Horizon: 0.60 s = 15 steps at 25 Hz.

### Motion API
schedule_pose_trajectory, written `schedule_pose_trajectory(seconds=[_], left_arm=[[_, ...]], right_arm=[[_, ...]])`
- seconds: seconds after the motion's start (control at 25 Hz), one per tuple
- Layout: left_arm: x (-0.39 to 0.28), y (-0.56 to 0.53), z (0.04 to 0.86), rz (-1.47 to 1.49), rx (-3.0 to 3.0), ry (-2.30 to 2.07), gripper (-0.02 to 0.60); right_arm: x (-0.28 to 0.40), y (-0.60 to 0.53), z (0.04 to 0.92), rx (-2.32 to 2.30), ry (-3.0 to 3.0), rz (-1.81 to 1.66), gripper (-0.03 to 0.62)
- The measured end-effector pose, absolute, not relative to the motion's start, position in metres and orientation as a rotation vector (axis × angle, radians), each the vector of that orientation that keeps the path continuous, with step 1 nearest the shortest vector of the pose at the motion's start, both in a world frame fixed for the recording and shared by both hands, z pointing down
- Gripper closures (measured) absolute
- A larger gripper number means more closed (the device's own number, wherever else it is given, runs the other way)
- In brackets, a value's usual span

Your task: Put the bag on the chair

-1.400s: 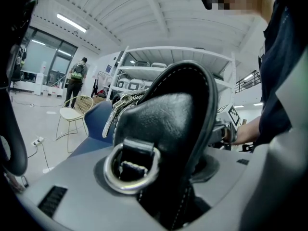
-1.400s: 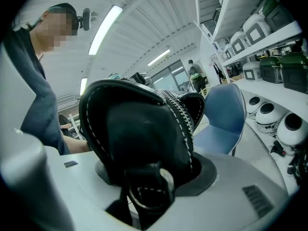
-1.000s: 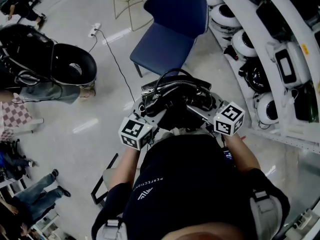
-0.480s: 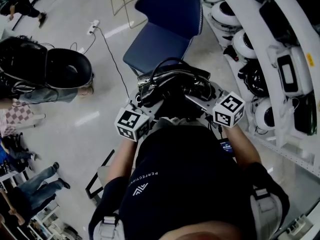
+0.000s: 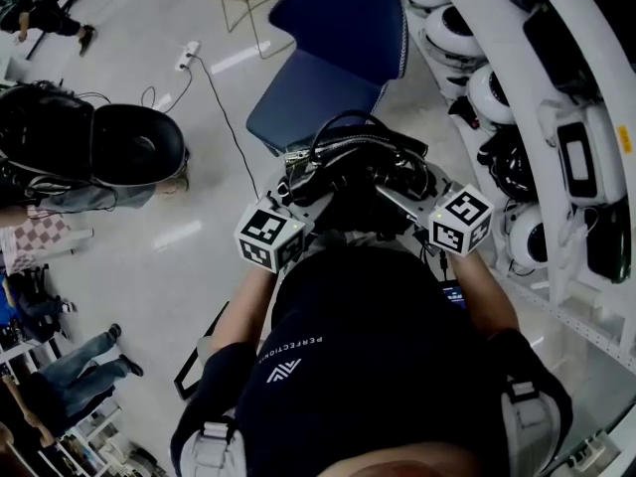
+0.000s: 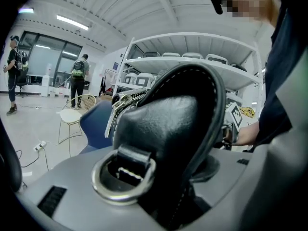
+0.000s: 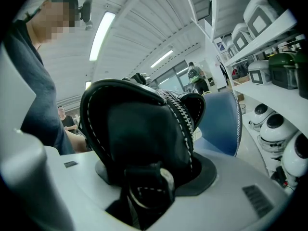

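The pale floor (image 5: 149, 246) spreads out to the left of my left gripper (image 6: 161, 189), and a white shelf (image 5: 556, 97) of rounded machines runs along the right of my right gripper (image 7: 149, 191). Straight ahead of both grippers stands the blue chair (image 5: 333, 63), with its seat facing me and its backrest on the far side.

The black bag (image 5: 353, 177) hangs between the two grippers, clear of the floor. It is just short of the chair, and from the head view its far edge meets the near edge of the seat; I cannot tell whether they touch. Each gripper clamps one end of the bag, which fills the gap between the grey jaws in both gripper views.

The marker cubes (image 5: 270, 237) sit nearest my body, one on each gripper. At the left gripper, a metal ring (image 6: 122, 182) on the bag's end tab lies low between the jaws. The zip (image 6: 126, 99) runs away from there along the top.
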<state>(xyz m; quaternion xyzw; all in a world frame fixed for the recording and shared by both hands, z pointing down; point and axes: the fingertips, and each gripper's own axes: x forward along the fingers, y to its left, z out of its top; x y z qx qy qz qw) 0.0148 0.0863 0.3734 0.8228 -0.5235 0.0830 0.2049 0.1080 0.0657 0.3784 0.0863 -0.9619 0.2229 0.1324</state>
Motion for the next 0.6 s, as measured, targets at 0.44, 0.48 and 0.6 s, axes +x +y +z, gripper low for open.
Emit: schedule_pose_trajectory(seconds=[0.44,0.48,0.6], left_arm=[[-0.038,0.04,0.382,0.261,2.337,-1.332,0.31],[-0.045,0.035,0.382,0.264,2.341,-1.322,0.308],[-0.064,0.021,0.384,0.271,2.354,-1.297,0.308]], right_arm=[[0.058,0.028,0.384,0.393,-2.763,0.689,0.349],[0.05,0.025,0.384,0.404,-2.762,0.693,0.349],[0.031,0.012,0.386,0.437,-2.761,0.703,0.349]])
